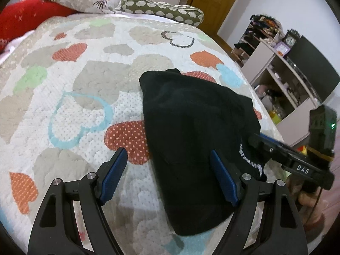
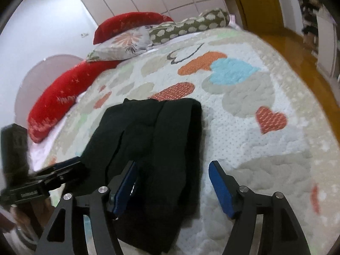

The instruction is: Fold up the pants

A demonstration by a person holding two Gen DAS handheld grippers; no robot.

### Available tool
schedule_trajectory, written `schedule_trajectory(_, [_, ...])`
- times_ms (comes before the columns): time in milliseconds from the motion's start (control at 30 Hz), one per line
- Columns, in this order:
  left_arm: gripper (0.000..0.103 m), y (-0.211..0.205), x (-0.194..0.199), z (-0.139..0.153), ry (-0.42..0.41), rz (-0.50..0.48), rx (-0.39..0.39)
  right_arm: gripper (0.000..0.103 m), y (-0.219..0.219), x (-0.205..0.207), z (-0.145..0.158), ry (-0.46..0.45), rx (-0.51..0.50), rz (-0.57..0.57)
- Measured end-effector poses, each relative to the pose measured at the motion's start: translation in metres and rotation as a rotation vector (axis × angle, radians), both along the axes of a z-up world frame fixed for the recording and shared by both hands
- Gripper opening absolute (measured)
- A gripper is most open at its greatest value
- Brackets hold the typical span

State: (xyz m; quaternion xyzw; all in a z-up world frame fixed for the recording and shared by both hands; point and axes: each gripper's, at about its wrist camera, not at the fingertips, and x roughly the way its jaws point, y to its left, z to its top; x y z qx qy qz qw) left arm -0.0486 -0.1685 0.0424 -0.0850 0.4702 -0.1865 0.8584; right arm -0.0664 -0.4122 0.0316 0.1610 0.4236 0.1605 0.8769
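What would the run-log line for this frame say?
task: fold pants | pants: black, folded, lying on quilt | left gripper: open, empty | right gripper: open, empty, over pants

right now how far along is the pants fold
Mostly done, it seems: the black pants lie in a compact, layered bundle on the heart-print quilt. Nothing is in hand; the left gripper and right gripper are both open over the near end. What looks left is at most one more fold or smoothing the uneven near edge.
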Motion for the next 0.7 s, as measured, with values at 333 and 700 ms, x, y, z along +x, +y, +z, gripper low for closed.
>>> schedule_trajectory(333, [0.085, -0.005, 0.025, -0.018, 0.054, -0.038, -0.08, 0.08, 0.011, 0.021, -0.017, -0.04, 0.103, 0.067])
schedule_trajectory(700, [0.038, -0.002, 0.018, 0.005, 0.002, -0.096, -0.108, 0.036, 0.031, 0.014, 0.022, -0.09, 0.14, 0.054])
